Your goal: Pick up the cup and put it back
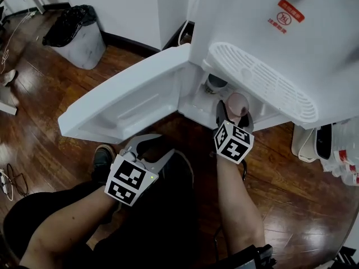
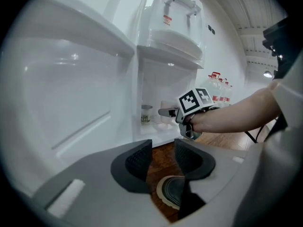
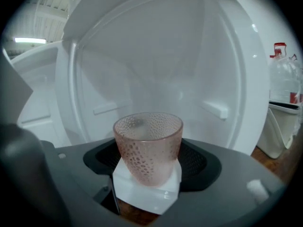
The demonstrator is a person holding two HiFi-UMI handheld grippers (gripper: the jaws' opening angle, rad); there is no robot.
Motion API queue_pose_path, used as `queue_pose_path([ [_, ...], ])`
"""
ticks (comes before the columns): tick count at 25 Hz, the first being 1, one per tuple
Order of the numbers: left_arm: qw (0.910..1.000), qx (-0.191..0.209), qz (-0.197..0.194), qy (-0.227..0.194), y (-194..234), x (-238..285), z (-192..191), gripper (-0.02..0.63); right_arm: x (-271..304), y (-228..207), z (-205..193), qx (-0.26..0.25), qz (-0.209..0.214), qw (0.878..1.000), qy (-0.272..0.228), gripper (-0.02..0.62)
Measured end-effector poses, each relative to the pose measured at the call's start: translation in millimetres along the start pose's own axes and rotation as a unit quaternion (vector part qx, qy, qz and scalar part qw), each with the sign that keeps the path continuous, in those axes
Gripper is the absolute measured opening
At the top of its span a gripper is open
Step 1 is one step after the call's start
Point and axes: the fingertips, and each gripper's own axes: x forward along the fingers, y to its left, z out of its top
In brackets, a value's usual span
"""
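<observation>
My right gripper has its jaws spread wide and closed on the cup, one pad against each side of it. The cup is pink, dimpled and upright, with its mouth up. It sits at the mouth of the cabinet under the dispenser, beside the open door. A white six-sided base shows under the cup – whether it is part of the cup I cannot tell. Deeper in the cabinet stands a jar, apart from the cup. My left gripper hangs low over the floor, well short of the cabinet. Its jaws are apart with nothing between them – only my shoe shows through the gap. A bin stands by the far wall.
</observation>
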Motion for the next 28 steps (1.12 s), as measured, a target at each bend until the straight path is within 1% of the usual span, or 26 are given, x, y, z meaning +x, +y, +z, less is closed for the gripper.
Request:
queue_pose_path([
  [2, 0.9999, 0.014, 0.002, -0.009, 1.4, -11.1, 11.9, 0.267, -14.4, 12.2, 6.3, -0.003, 0.016, 1.000, -0.001, 0.370],
  [6, 0.9992, 0.009, 0.017, -0.035, 0.5, -44.1, 33.7, 0.255, -53.8, 36.8, 25.5, -0.031, 0.057, 0.998, 0.002, 0.370],
  [9, 0.9984, 0.023, 0.034, -0.039, 0.8, -66.0, 42.6, 0.255, -88.0, 56.5, 47.2, -0.042, 0.091, 0.995, -0.003, 0.368],
  [10, 0.9983, 0.021, 0.036, -0.041, 1.1, -73.0, 47.9, 0.251, -100.9, 63.9, 53.6, -0.042, 0.103, 0.994, -0.004, 0.368],
  [13, 0.9977, 0.007, 0.035, -0.058, -3.2, -93.5, 69.1, 0.224, -140.1, 83.2, 71.4, -0.045, 0.146, 0.988, 0.002, 0.368],
  [17, 0.9964, 0.017, 0.033, -0.077, -4.9, -118.1, 96.2, 0.218, -188.4, 103.2, 99.3, -0.041, 0.186, 0.982, 0.007, 0.369],
  [20, 0.9950, 0.023, 0.024, -0.094, -8.9, -135.2, 120.1, 0.218, -223.9, 113.5, 123.5, -0.052, 0.206, 0.977, -0.003, 0.370],
  [23, 0.9952, 0.038, 0.006, -0.090, -22.0, -157.1, 133.7, 0.241, -258.6, 119.6, 140.4, -0.063, 0.223, 0.973, -0.012, 0.370],
  [24, 0.9951, 0.044, 0.002, -0.088, -26.9, -165.8, 137.1, 0.266, -269.5, 120.9, 144.8, -0.067, 0.228, 0.971, -0.014, 0.370],
  [25, 0.9948, 0.049, 0.002, -0.089, -30.0, -174.7, 141.7, 0.272, -279.8, 121.8, 150.0, -0.071, 0.233, 0.970, -0.018, 0.370],
  [26, 0.9943, 0.048, 0.006, -0.095, -31.4, -183.7, 147.9, 0.272, -289.3, 122.4, 156.1, -0.075, 0.235, 0.969, -0.022, 0.370],
  [28, 0.9926, 0.024, 0.020, -0.117, -31.6, -200.8, 164.1, 0.272, -306.3, 124.0, 170.5, -0.082, 0.238, 0.967, -0.034, 0.370],
])
